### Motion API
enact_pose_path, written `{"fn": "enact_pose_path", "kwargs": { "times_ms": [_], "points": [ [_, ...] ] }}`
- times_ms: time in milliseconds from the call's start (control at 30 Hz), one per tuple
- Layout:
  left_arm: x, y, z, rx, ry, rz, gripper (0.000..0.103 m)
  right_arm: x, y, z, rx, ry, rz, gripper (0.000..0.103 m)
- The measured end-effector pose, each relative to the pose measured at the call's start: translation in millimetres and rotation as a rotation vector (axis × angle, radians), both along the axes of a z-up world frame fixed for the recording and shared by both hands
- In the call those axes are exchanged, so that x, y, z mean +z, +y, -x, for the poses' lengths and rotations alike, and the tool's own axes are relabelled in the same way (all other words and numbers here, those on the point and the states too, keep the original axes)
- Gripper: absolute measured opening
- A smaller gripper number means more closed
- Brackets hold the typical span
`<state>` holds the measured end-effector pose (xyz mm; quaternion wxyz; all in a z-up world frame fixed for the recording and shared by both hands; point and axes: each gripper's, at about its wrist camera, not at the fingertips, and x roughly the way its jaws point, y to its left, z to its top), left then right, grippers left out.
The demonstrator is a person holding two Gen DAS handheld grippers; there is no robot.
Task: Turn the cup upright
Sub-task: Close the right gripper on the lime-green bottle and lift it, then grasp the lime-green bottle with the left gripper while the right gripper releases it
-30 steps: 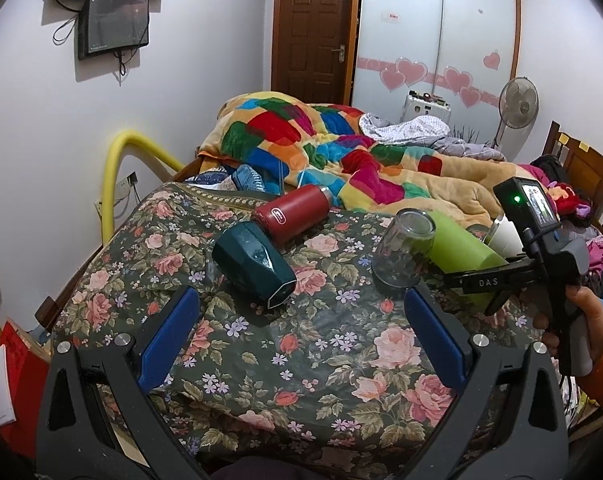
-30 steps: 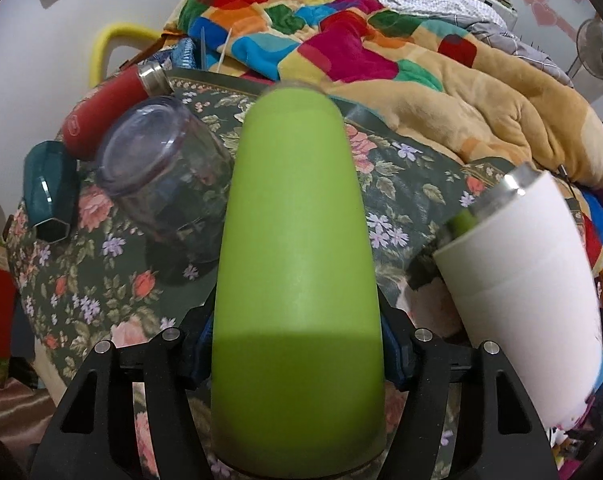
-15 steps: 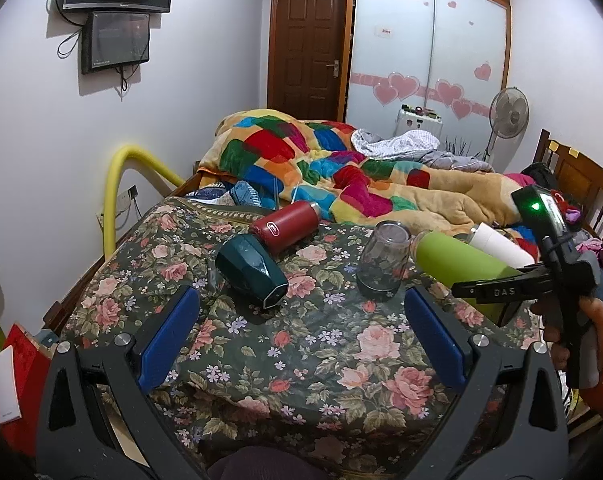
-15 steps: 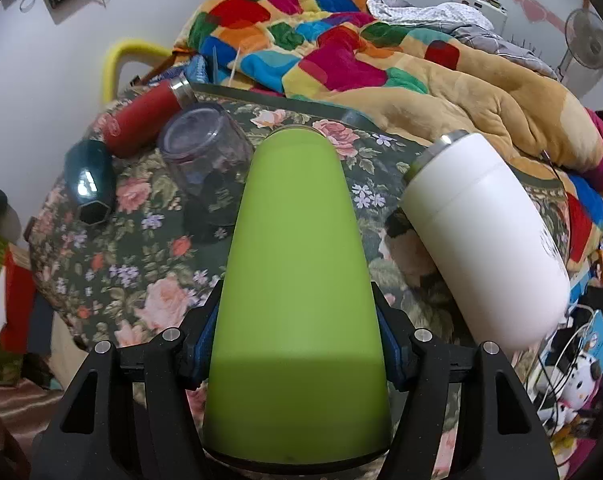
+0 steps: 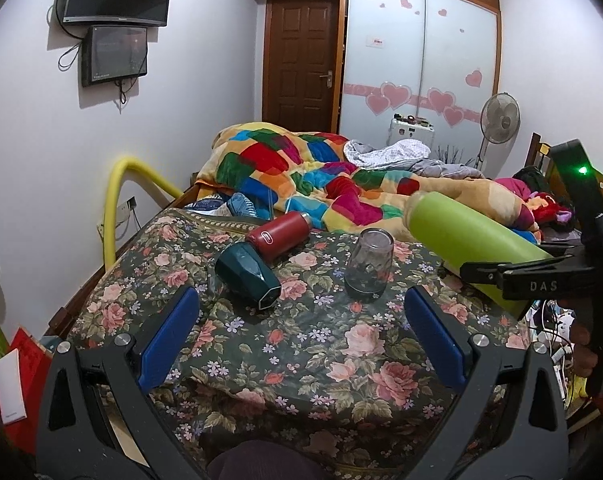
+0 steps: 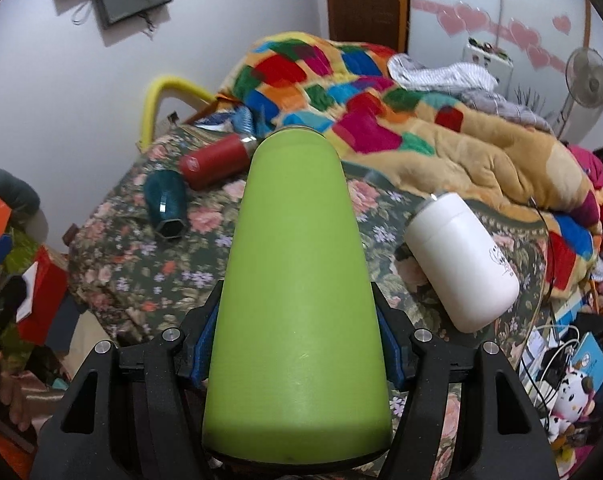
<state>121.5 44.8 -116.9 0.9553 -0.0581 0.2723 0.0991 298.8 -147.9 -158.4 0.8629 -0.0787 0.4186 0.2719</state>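
Note:
My right gripper (image 6: 297, 350) is shut on a lime green cup (image 6: 297, 272), held above the floral-covered table and tilted, its far end raised. In the left wrist view the green cup (image 5: 469, 240) and the right gripper (image 5: 521, 276) are at the right, clear of the cloth. My left gripper (image 5: 301, 336) is open and empty over the near part of the table (image 5: 301, 360). A clear glass (image 5: 369, 266) stands upside down mid-table; the green cup hides it in the right wrist view.
A dark teal cup (image 5: 247, 276) and a red bottle (image 5: 279, 234) lie on their sides at the left. A white cup (image 6: 461, 264) lies on its side at the right. A patchwork quilt (image 5: 301, 168) lies behind. Clutter lies on the floor at both sides.
My right gripper has lifted the green cup off the table and raised its far end. Both cameras have pulled back and up; the left gripper stays open.

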Motion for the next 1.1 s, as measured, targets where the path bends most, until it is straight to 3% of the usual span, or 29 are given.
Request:
{"fn": "enact_pose_path", "kwargs": {
  "times_ms": [267, 567, 767, 933, 1100],
  "points": [
    [-7, -3, 0, -0.001, 0.024, -0.001, 0.103, -16, 27, 19, 0.090, -0.015, 0.007, 0.062],
    [-23, 2, -10, 0.001, 0.075, 0.017, 0.103, -77, 56, 14, 0.142, 0.074, 0.094, 0.062],
    [-39, 9, -23, 0.000, 0.124, 0.076, 0.103, -101, 61, 14, 0.151, 0.062, 0.174, 0.062],
    [-55, 14, -37, -0.006, 0.173, 0.129, 0.103, -102, 61, 15, 0.171, 0.023, 0.196, 0.062],
    [-77, 19, -52, -0.032, 0.246, 0.225, 0.103, -117, 57, 7, 0.160, 0.101, 0.193, 0.062]
  ]
}}
